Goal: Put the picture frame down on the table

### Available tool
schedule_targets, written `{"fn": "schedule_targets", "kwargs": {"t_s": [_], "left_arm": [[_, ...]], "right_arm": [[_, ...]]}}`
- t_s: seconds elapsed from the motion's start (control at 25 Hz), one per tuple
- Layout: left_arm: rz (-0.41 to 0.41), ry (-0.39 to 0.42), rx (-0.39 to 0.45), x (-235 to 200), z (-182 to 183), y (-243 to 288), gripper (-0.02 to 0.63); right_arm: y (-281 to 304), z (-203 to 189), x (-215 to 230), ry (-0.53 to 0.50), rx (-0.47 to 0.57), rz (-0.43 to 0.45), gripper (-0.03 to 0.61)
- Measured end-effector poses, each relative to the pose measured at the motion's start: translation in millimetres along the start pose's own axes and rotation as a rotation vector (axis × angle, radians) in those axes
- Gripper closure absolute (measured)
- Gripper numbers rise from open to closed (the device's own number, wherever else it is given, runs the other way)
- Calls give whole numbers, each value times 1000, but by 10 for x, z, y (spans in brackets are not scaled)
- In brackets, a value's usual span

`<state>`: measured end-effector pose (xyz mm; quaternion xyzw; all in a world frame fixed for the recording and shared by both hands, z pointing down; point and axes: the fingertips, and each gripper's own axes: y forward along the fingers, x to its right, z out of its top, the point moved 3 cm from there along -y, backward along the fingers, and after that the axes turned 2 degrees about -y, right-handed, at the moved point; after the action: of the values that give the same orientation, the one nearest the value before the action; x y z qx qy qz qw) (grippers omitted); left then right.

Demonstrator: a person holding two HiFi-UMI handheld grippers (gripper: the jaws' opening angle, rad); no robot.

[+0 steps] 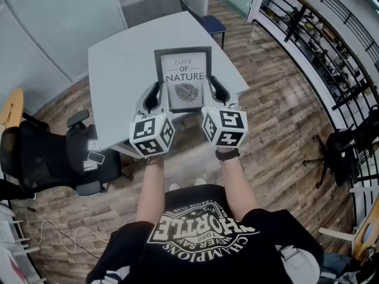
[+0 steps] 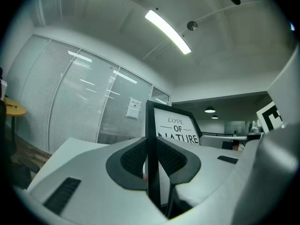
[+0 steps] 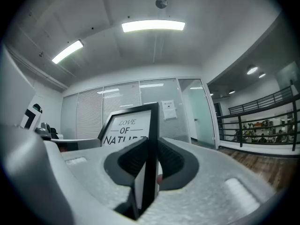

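Note:
A black picture frame (image 1: 185, 76) with a white print reading "LOVE OF NATURE" and a leaf is held upright over the near part of the grey table (image 1: 118, 70). My left gripper (image 1: 155, 94) is shut on the frame's left edge (image 2: 152, 163). My right gripper (image 1: 216, 90) is shut on its right edge (image 3: 151, 168). In both gripper views the frame's thin black edge runs between the dark pads, with the print facing inward. Whether the frame's bottom touches the table is hidden behind the grippers.
A black office chair (image 1: 47, 155) stands left of the table, a blue chair (image 1: 208, 21) at its far side. A black railing (image 1: 320, 46) runs along the right over wood flooring. Glass walls with blinds (image 2: 89, 102) lie beyond the table.

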<state>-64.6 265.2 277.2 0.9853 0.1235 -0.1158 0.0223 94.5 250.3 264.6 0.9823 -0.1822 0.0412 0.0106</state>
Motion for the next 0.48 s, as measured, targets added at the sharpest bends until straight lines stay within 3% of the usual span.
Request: {"fn": "schedule_targets", "kwargs": {"t_s": [0.48], "left_arm": [[1,-11,9,171,-15,39,545]], "right_arm": [[-63,42,162,3,-1,10,515]]}}
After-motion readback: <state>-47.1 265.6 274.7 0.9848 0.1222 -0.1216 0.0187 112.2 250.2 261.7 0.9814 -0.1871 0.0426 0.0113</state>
